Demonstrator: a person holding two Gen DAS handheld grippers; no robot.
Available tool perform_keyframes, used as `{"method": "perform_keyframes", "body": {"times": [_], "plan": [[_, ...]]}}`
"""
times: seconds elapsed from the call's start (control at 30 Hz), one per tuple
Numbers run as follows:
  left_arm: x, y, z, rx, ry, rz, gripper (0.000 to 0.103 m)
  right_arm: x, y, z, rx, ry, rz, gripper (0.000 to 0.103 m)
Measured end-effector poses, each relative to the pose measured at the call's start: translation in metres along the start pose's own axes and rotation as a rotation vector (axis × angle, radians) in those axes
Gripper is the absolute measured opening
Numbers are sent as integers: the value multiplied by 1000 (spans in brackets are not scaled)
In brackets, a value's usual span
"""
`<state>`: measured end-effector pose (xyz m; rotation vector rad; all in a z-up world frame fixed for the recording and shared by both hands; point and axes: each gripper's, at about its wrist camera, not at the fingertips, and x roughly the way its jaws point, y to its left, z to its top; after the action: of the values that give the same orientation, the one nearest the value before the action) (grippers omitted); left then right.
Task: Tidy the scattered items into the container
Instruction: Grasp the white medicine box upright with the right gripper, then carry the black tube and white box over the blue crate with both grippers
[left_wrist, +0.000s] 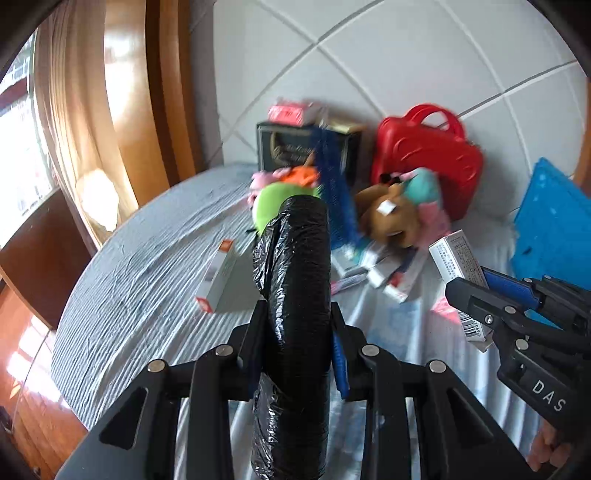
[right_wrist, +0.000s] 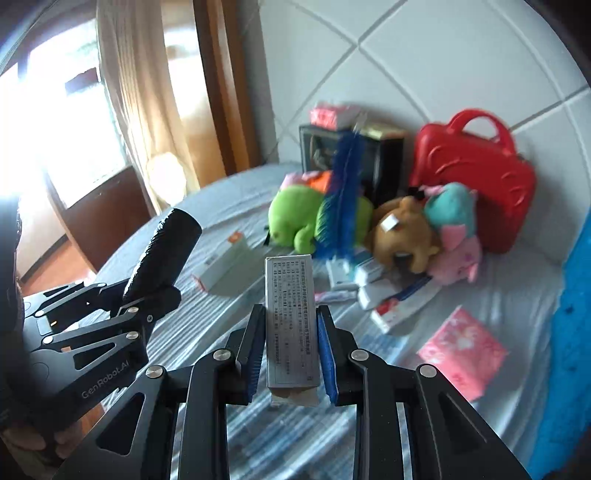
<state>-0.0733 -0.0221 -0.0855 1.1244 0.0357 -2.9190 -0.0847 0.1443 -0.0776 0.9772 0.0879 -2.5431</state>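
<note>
Already both tools are loaded: my left tool (left_wrist: 297, 354) grips a black plastic-wrapped roll (left_wrist: 295, 280), my right tool (right_wrist: 290, 350) is clamped on a grey printed box (right_wrist: 290, 317); the blue container (right_wrist: 576, 332) sits at the far right edge of the bed (right_wrist: 498, 288). The roll's slick film could slide through the pads if I tilt; the box, held low, could pivot; crossing both tools toward one container risks collision.

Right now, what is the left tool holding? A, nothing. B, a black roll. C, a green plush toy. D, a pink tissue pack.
B: the left tool is shut on the black roll, which stands up between its fingers; the right wrist view shows the same roll.
</note>
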Motion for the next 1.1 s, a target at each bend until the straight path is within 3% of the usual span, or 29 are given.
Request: {"method": "perform_keyframes", "body": {"times": [0.13,0.3,0.47,0.63,0.93,1.1], "plan": [[-35,-36,3,42,-50,-43,30,-57,-15,-4,17,-76,-45,27],[-72,-78,10,132,-122,-157,30,-125,-27,-10,64,-177,-170,27],[-100,-114,11,184,-167,-284,30,-176,-39,-18,117,-214,-314,27],[-133,-174,9,251,-194,-412,30,-233,-59,-39,173,-254,-441,27],[-205,-306,-11,358,-300,-529,30,-339,-151,-94,291,-356,-617,27],[-224,-405,-22,366,-279,-534,30,-388,-232,-128,314,-347,-652,27]]}}
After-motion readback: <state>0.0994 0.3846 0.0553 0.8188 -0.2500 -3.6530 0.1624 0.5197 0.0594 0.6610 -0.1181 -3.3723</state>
